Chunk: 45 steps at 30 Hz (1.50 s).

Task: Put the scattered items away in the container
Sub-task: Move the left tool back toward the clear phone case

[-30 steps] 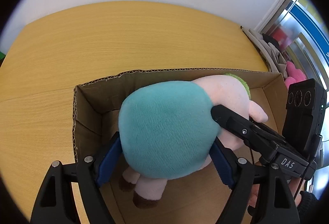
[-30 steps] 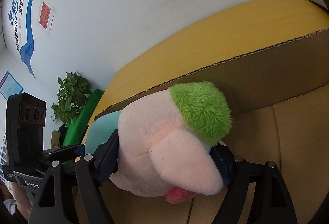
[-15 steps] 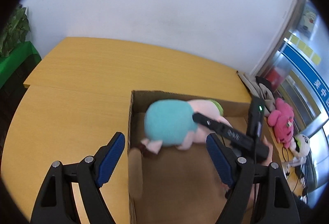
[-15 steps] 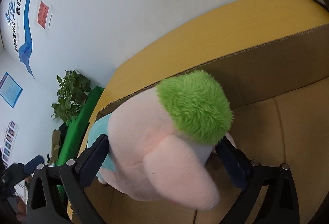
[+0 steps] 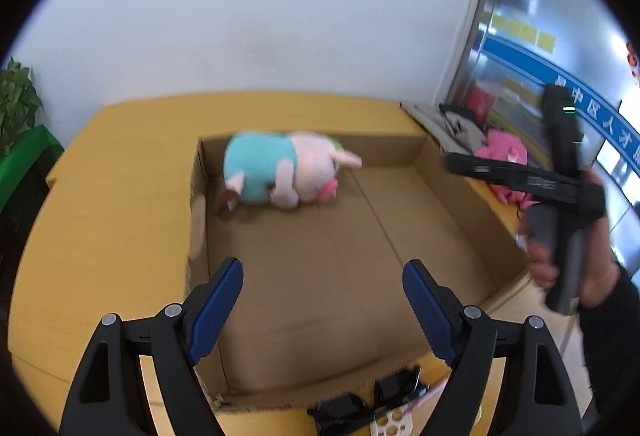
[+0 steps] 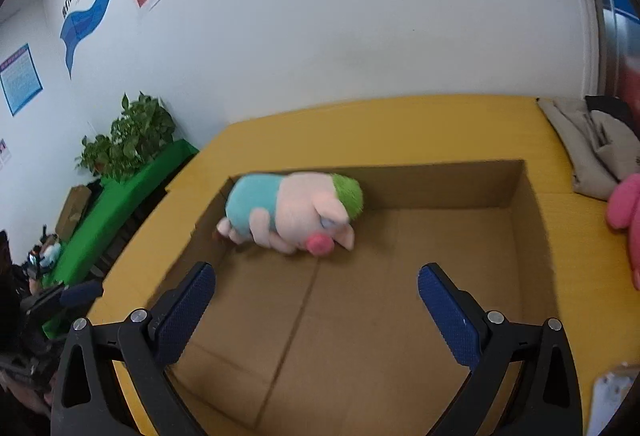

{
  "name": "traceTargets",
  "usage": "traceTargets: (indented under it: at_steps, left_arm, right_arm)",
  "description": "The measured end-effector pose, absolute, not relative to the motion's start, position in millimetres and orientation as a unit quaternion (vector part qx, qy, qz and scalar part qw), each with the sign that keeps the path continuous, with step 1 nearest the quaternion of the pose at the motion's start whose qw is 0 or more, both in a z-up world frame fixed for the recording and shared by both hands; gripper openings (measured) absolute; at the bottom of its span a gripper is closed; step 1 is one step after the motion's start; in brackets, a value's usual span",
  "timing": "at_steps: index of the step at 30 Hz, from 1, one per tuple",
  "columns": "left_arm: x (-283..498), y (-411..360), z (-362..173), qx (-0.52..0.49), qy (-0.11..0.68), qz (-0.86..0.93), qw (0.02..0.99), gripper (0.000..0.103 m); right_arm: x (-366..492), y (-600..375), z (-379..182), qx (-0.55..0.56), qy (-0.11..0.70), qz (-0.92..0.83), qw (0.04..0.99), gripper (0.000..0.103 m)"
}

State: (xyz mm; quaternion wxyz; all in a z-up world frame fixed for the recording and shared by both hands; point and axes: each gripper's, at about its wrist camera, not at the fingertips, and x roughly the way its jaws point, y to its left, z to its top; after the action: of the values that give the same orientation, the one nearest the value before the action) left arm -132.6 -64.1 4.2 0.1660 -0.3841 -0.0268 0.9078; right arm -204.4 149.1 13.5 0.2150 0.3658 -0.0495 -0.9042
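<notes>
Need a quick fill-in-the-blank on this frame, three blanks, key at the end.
1. The plush pig lies inside the cardboard ____.
2. The tuft on the pig's head is ____.
3. The left gripper and the right gripper both stand ____, holding nothing.

Missing words: box; green; open
</notes>
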Motion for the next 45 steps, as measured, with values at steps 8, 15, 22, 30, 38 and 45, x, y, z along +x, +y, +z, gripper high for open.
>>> traceTargets:
  at_steps: [8,15,22,30,38,45]
  left_arm:
    - [-115.9,-63.8,-56.3,-0.449,-0.054,0.881,0.141,0.082]
    - [-101.2,-71.5,-59.1,-0.465,-0.072,0.873,0.126,0.082]
    - [-88.7,-77.7,-58.0,-0.459,-0.057,0.876,0.133,0.082]
    - [-64.7,-89.4,-44.8,-0.403,-0.051,0.905,0.127,0.083]
    - [-30.8,-74.0,-4.1,-0.279,-0.051,0.949,0.136,0.086]
    - [-6.4,-60.5,3.4,-0.258,-0.041,0.96,0.098,0.086]
  right_arm:
    - [-111.4,223.8,-63.1,0.421,0.022,-0.9,0.113,0.1]
    - [-82.7,219.9,-73.6,0.416,0.019,-0.904,0.1,0.1]
    - [-73.2,210.3,-67.5,0.399,0.025,-0.912,0.091,0.102]
    - [-70.3,211.2,-62.2,0.382,0.023,-0.92,0.082,0.103]
    - [-33.9,165.4,-26.3,0.293,0.071,-0.949,0.089,0.103]
    - [-11.3,146.0,-23.9,0.291,0.07,-0.951,0.078,0.103]
